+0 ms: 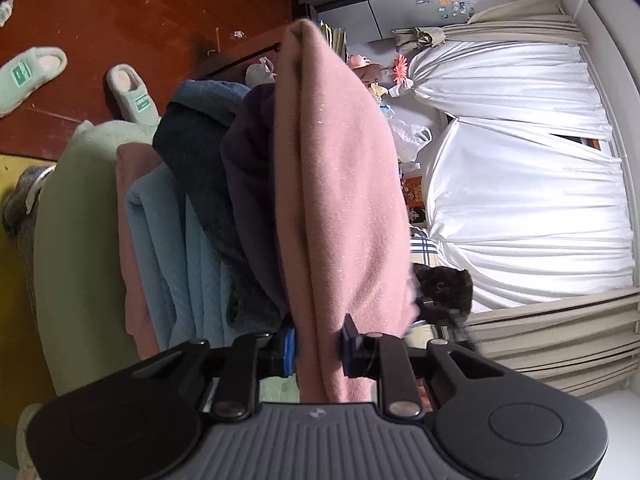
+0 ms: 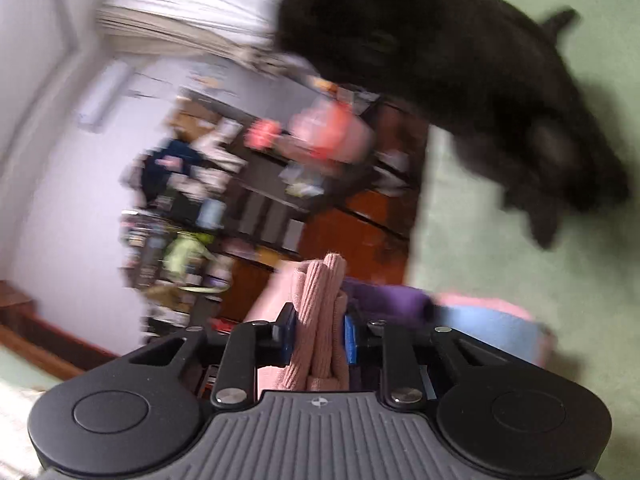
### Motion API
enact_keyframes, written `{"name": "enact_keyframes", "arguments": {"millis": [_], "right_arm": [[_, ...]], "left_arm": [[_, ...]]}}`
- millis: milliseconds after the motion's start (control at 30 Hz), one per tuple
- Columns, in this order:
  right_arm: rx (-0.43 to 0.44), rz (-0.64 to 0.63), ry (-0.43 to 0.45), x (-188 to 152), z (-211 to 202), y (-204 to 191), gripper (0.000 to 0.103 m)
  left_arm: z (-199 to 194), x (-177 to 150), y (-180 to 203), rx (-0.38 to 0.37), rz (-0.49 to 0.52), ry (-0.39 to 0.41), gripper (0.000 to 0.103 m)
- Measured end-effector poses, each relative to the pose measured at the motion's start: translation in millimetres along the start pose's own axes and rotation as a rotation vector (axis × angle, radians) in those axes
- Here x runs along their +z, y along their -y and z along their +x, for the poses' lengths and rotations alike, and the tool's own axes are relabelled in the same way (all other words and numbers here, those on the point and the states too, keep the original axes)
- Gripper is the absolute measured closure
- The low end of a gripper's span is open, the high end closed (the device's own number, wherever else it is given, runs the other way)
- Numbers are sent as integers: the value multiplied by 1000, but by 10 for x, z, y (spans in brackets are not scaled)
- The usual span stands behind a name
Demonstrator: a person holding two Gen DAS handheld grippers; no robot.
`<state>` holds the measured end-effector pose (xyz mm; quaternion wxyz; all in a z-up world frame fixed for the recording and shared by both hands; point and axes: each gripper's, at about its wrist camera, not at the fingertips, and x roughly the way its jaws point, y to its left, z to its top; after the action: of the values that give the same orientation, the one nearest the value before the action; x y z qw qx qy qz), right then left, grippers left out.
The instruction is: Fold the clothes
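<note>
Pinching the pink garment (image 1: pixel 336 184) in my left gripper (image 1: pixel 318 346); its long fold runs straight ahead toward frame top. My right gripper (image 2: pixel 320 340) clamps its ribbed edge (image 2: pixel 322 312). Both equally near; dark cat (image 2: pixel 460 80) upper right.

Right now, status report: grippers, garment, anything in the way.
Left gripper shut on pink garment. Right gripper shut on its ribbed edge. Black cat close ahead on green bedding.

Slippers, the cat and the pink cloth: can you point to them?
slipper (image 1: pixel 129 92), left wrist view, on its fuzzy top.
black cat (image 2: pixel 440 60), right wrist view, on its body.
pink cloth (image 1: pixel 340 200), left wrist view, on its broad folded side.
</note>
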<state>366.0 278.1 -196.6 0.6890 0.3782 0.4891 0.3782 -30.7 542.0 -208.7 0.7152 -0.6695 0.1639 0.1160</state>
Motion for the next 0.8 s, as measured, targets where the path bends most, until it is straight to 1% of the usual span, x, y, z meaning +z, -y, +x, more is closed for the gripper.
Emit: {"name": "enact_keyframes", "arguments": {"millis": [33, 133, 233, 267, 300, 333, 400, 433, 467, 533, 567, 667, 700, 767, 800], "right_arm": [[6, 5, 7, 19, -28, 26, 78], [-10, 7, 111, 75, -290, 15, 77], [136, -31, 116, 5, -612, -146, 77], [174, -24, 61, -54, -605, -183, 77], [244, -3, -47, -189, -557, -243, 77], [291, 15, -127, -312, -490, -281, 77], [335, 61, -262, -555, -306, -324, 77], [330, 62, -296, -634, -236, -334, 77], [293, 38, -339, -735, -114, -343, 77], [197, -37, -333, -765, 12, -315, 103], [169, -60, -298, -698, 70, -234, 103], [177, 23, -217, -434, 93, -62, 103], [148, 6, -175, -347, 74, -60, 103], [128, -15, -158, -189, 98, -57, 103], [115, -5, -154, -113, 105, -53, 103]], "left_arm": [[-1, 5, 12, 5, 6, -7, 83], [-16, -1, 59, 41, 43, -21, 82], [-45, 21, 51, 39, 46, -20, 82], [-41, 25, 50, 38, 46, -23, 81], [-36, 29, 49, 36, 47, -27, 81], [-31, 27, 52, 36, 47, -27, 81], [-29, 16, 70, 42, 52, -21, 81], [-36, 9, 84, 47, 58, -15, 81], [-43, -1, 95, 52, 61, -10, 81], [-44, -7, 87, 54, 57, -12, 81], [-40, -5, 81, 53, 57, -16, 82], [-50, 0, 69, 40, 63, -29, 83], [-46, 3, 66, 40, 63, -31, 83], [-21, 10, 65, 30, 58, -43, 83], [-15, 6, 70, 28, 60, -44, 83]]}}
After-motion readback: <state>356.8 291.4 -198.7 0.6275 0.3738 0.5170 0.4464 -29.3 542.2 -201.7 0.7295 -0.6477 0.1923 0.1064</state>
